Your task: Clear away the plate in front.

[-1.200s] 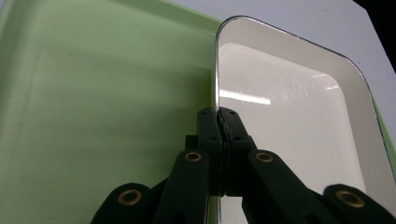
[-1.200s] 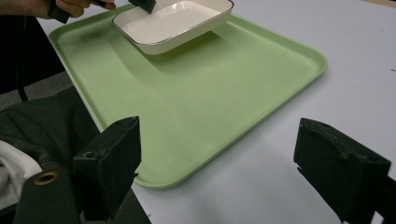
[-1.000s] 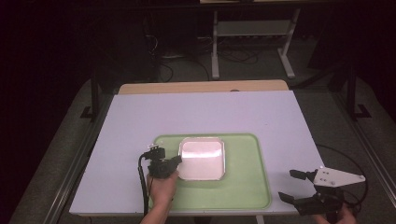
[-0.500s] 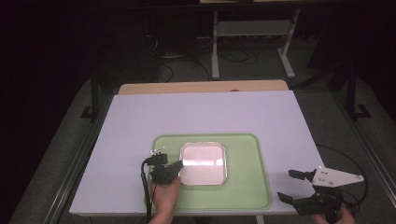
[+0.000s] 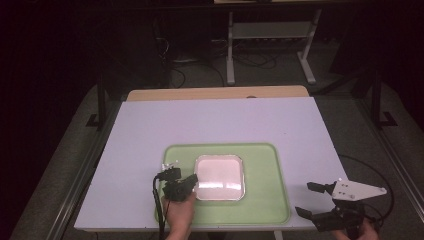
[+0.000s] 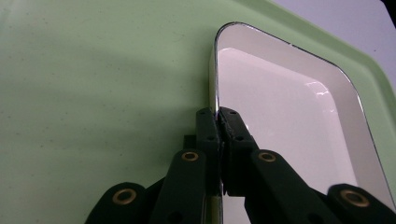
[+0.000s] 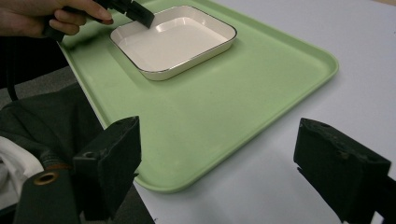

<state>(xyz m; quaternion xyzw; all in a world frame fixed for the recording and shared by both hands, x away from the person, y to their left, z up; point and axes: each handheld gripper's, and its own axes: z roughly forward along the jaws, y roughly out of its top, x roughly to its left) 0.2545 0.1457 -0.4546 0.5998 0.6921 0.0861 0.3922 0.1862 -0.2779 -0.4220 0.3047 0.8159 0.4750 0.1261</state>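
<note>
In the left gripper view the white dish (image 6: 289, 116) runs off the bottom and right edges, so its near corner is cut away, and the stretch of rim under the left gripper (image 6: 218, 122) is covered by the two jaws pressed together on it. The green tray (image 6: 93, 93) around the dish leaves that picture on three sides. In the right gripper view the hand (image 7: 42, 16) beside the dish is cropped at the top left, and the tray's near left corner lies behind the right gripper (image 7: 219, 163). In the high view the person's forearms are cut off at the counter's (image 5: 150, 130) near edge.
</note>
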